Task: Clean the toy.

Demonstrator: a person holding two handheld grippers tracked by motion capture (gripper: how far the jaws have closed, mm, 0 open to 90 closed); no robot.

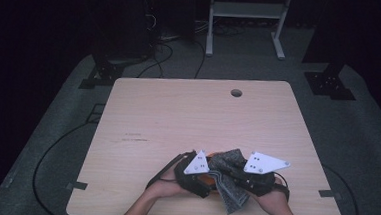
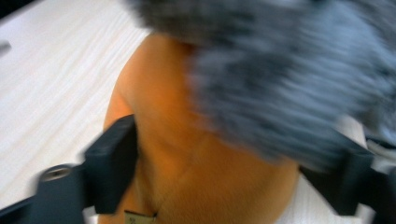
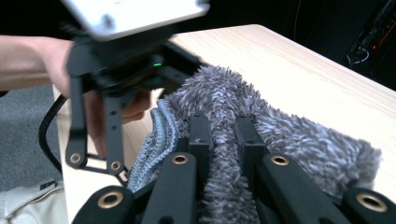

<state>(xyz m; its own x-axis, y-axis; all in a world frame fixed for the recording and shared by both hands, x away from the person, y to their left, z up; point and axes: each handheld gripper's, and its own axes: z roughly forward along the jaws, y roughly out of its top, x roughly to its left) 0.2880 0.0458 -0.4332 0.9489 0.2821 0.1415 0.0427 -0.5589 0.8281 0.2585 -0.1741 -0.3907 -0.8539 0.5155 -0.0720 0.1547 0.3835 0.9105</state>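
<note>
A grey fuzzy cloth (image 1: 231,162) lies bunched near the table's front edge, between both grippers. My right gripper (image 3: 222,121) is shut on a fold of this grey cloth (image 3: 303,135); in the high view that gripper (image 1: 254,179) sits at the cloth's right. An orange soft thing (image 2: 187,154) lies between the wide-apart jaws of my left gripper (image 2: 236,140), with the grey cloth (image 2: 289,70) draped over its far side, blurred. From above, a little of the orange thing (image 1: 205,178) peeks out beside the left gripper (image 1: 194,175). The left gripper (image 3: 107,60) also shows in the right gripper view.
The wooden table (image 1: 178,117) has a round hole (image 1: 236,93) near its far edge. Cables trail from both grippers over the front edge. A white frame (image 1: 246,21) stands on the floor beyond the table.
</note>
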